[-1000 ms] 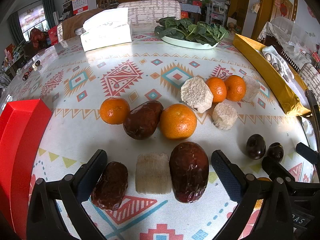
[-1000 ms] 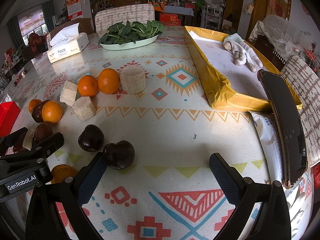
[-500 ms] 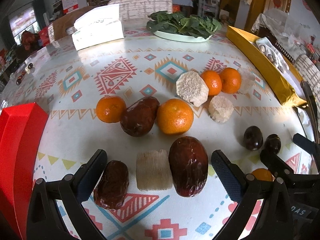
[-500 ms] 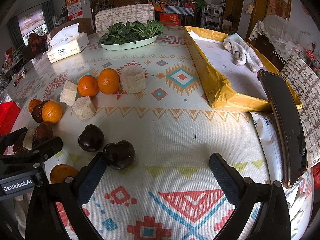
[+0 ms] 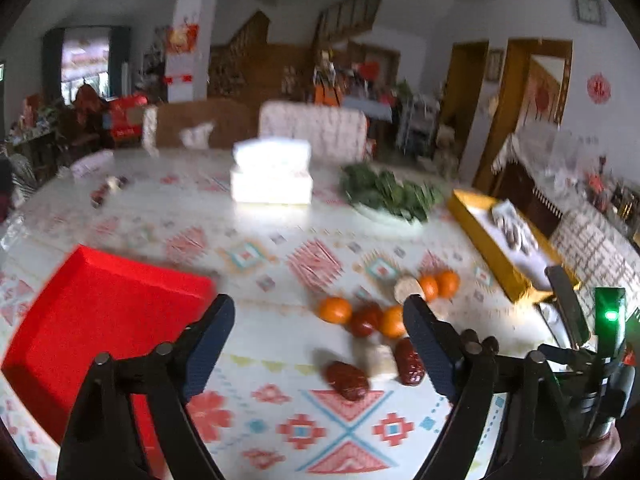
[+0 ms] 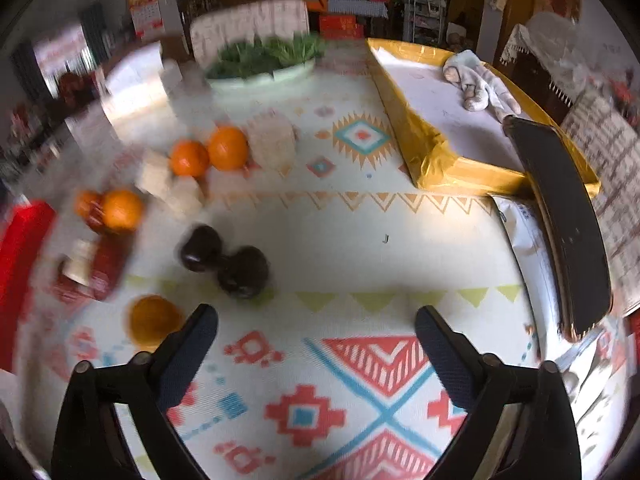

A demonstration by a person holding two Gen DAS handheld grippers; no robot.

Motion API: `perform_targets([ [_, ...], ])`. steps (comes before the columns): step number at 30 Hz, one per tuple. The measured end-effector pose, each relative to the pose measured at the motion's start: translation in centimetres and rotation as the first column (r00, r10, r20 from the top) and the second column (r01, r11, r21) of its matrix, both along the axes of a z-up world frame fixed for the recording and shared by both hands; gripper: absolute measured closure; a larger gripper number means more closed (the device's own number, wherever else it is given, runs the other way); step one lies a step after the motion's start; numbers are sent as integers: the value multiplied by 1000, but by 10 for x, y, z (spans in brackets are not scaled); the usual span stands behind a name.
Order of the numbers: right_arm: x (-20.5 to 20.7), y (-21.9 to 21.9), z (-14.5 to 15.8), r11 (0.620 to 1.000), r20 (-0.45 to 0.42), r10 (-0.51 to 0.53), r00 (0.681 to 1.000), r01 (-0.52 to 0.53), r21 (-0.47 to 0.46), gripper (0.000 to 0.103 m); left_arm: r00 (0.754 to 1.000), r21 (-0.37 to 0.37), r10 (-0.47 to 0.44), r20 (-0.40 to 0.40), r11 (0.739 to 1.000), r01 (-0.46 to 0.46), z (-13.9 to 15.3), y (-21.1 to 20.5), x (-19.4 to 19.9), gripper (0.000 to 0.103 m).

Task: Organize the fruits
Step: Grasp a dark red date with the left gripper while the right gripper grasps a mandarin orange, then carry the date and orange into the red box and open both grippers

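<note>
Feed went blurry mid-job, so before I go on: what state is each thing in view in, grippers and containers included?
left gripper: open, empty, jaws just been closing a little
right gripper: open, empty, jaws narrowing slightly
red tray: flat on table, looks empty
yellow tray: holds a cloth
dark plums: loose on table, touching
nearest orange: loose, apart from the others
greens plate: full

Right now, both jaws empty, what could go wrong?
1. Fruit is packed tight: taking the date could nudge the pale chunk beside it.
2. The plums touch each other; a push may roll one toward the orange.
3. The left view is motion-blurred, so aiming there is unreliable.
</note>
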State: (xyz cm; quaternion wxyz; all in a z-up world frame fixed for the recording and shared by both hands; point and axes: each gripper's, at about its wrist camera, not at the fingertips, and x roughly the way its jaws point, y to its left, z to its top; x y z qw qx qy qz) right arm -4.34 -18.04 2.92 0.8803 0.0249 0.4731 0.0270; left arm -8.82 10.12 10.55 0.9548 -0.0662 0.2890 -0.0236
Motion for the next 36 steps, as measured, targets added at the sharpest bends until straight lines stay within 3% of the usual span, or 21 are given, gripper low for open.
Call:
perform_targets([
  [3,-16,9,19,998,70,52,996,-55,34,4,1000,-72,9,4,997,-9,-3,22,-5,12],
  [6,-27,32,25,984,104,159,982,-166,65,9,997,-136,16,-69,990,-25,-23,33,1,15],
  [7,-29,39,25,980,106,183,977,-189,55,14,995,-164,-4,-99,986,-13,-32,34,1,19],
  [9,-32,56,20,972,98,231,968,-233,15,16,986,-203,-61,-152,979,29,-48,29,7,43],
  [11,-29,65,15,968,87,250,964,-251,1,19,976,-224,-106,-192,973,62,-61,21,14,49],
  [13,-23,67,9,965,70,261,963,-262,7,27,970,-224,-125,-208,971,77,-67,14,17,49],
  [21,-11,72,-4,967,25,252,967,-253,45,34,942,-171,-173,-289,977,128,-92,-18,41,49],
  [23,-9,72,-5,967,20,250,968,-250,41,37,942,-165,-176,-285,977,132,-93,-20,42,53],
  [24,-9,72,-5,967,21,250,968,-251,41,39,940,-182,-185,-286,974,136,-94,-19,42,67],
  [26,-9,71,-5,966,23,252,967,-253,51,46,940,-196,-185,-287,972,132,-94,-16,43,69],
  [28,-9,72,-5,967,27,252,967,-253,39,65,942,-202,-178,-284,972,122,-93,-13,42,71],
  [36,-22,72,6,961,38,259,965,-261,91,67,972,-259,-137,-189,962,85,-69,18,12,72],
])
